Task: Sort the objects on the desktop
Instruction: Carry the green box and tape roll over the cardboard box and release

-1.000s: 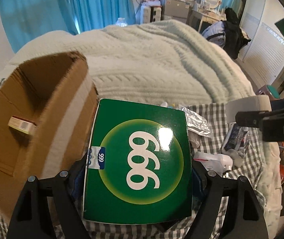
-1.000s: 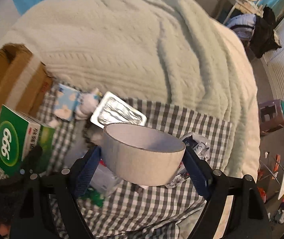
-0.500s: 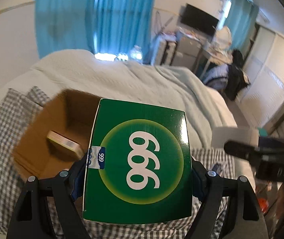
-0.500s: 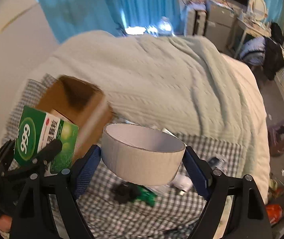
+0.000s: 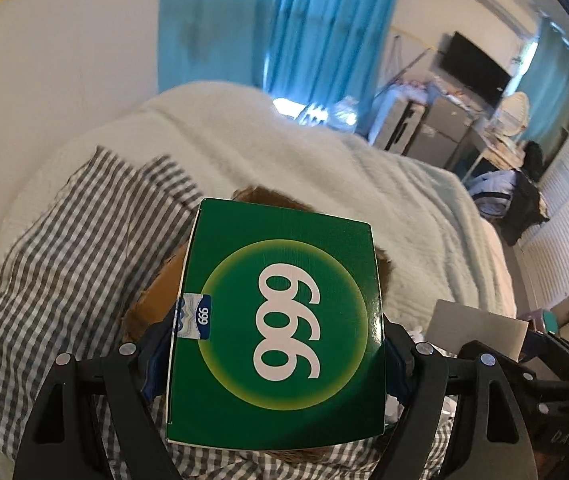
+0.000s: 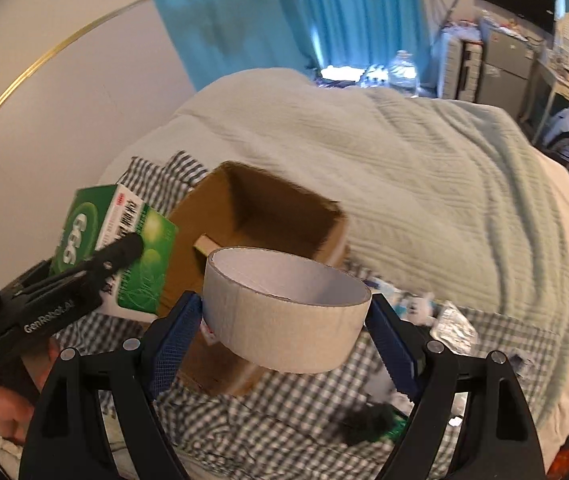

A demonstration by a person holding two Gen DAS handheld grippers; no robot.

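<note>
Green box (image 5: 276,328) carried over cardboard box (image 6: 260,216); tape roll (image 6: 284,300) nearer.

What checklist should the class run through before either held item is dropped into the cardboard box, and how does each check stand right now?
1. Left gripper grips the green 999 box on both sides: ok.
2. Right gripper grips the tape roll on both sides: ok.
3. Cardboard box open on top: ok.
4. Room inside, only one small carton visible: ok.
5. Green 999 box directly over the opening: cannot tell.
6. Grippers apart from each other: ok.
</note>
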